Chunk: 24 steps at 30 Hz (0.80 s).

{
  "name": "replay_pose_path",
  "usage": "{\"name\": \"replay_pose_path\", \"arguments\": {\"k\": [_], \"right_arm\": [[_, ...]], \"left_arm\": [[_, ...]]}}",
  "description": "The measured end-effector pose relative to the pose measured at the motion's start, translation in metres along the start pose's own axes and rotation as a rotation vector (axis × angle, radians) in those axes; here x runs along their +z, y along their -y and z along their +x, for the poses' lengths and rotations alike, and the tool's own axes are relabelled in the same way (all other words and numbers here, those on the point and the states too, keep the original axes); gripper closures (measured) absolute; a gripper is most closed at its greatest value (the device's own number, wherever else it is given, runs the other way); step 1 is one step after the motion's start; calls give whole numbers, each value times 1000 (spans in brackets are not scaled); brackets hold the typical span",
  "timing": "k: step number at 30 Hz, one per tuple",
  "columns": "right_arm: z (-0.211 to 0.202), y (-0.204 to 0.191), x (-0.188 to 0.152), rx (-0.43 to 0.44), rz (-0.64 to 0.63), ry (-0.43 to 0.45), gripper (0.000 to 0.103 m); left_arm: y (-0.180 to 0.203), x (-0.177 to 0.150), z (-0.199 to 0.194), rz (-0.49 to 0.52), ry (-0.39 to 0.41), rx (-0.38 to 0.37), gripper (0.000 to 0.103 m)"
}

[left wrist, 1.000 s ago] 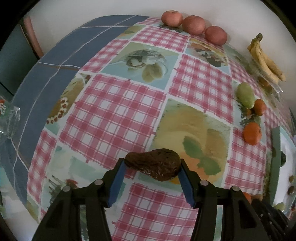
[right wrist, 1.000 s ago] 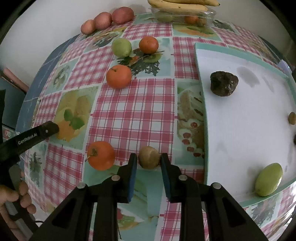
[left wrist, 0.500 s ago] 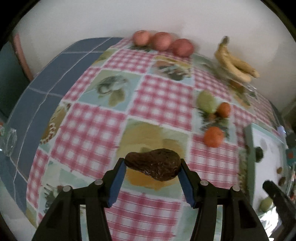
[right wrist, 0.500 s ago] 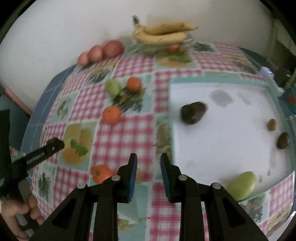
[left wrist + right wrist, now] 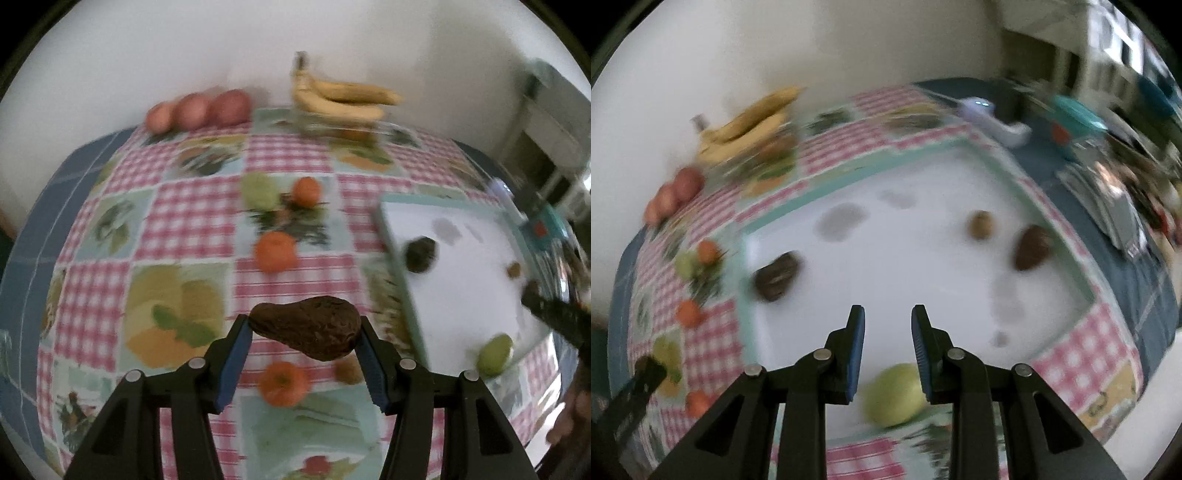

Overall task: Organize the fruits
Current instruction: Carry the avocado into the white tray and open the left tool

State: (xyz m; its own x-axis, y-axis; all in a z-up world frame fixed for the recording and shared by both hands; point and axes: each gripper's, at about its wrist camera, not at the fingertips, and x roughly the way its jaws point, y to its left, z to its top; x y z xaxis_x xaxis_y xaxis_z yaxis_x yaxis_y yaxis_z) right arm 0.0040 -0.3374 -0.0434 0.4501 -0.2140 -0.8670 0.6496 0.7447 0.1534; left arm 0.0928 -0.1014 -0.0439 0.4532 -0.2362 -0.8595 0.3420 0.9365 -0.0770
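My left gripper [image 5: 303,356] is shut on a dark brown avocado [image 5: 306,331] and holds it above the checked tablecloth. The white tray [image 5: 399,254] with a teal rim lies to its right. My right gripper [image 5: 888,350] is open and empty, raised over the tray [image 5: 894,236]. On the tray lie a dark avocado [image 5: 775,276], a kiwi [image 5: 980,224], a brown avocado [image 5: 1032,246] and a green pear [image 5: 895,393] under my fingers. An orange [image 5: 283,382] and a small brown kiwi [image 5: 348,371] lie on the cloth below the left gripper.
Two oranges [image 5: 276,251] [image 5: 306,190] and a green fruit [image 5: 258,189] lie mid-table. Three red apples [image 5: 197,110] and bananas [image 5: 340,98] on a clear container stand at the back by the wall. Kitchen clutter [image 5: 1108,206] is to the right of the table.
Both grippers have risen and swung right; the views now blur. The right gripper left the small brown kiwi on the cloth, opened slightly and now hangs over the tray. The left still holds the avocado.
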Motion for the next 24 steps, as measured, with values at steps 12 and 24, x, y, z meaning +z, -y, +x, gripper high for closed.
{"name": "replay_pose_path", "arguments": {"k": [12,24], "right_arm": [[7,50,11,-50,124,21,76],[42,52,7,-66,106,-72,76]], "left_arm": [[62,1,7,90,39,-237,44],[113,-7,38,227,12,-240,44]]}}
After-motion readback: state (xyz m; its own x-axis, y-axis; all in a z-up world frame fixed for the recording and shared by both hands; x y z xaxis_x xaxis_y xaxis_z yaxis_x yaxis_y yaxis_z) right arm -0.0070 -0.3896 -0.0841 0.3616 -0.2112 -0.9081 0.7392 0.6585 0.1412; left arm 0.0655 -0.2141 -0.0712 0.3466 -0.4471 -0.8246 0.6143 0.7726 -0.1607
